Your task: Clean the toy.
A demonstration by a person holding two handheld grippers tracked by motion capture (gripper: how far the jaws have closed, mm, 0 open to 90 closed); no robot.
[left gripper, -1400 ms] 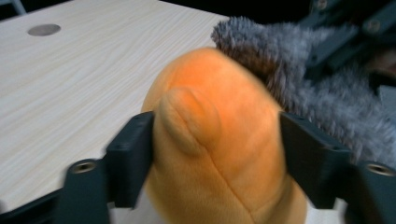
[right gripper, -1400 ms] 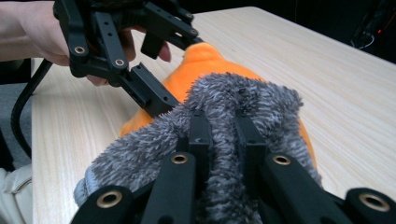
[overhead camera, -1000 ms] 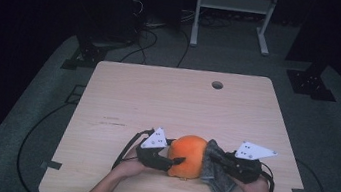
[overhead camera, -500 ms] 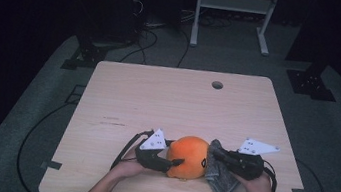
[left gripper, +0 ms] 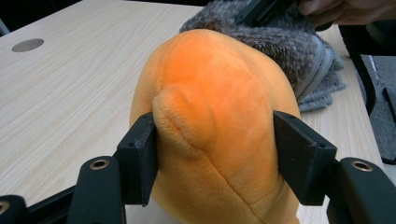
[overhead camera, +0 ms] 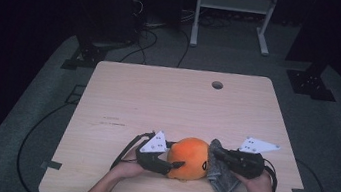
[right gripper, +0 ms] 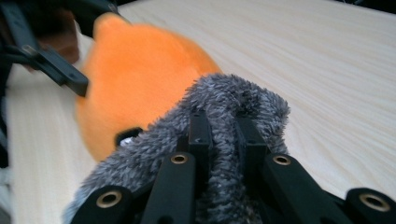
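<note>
Plush toy [left gripper: 219, 126] base cropped, grey cloth [right gripper: 224, 140] half-hidden

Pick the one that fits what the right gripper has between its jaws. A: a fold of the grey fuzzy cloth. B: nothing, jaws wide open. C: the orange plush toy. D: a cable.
A: in the right gripper view the right gripper has its jaws pinched together on a fold of the grey fuzzy cloth; the orange plush toy sits behind it.

A dim lab or studio: a pale wooden tabletop [overhead camera: 157, 104] stands on grey carpet [overhead camera: 333, 144], cables [overhead camera: 140, 46] trail across the floor, and a white metal stand [overhead camera: 233, 14] waits behind.
</note>
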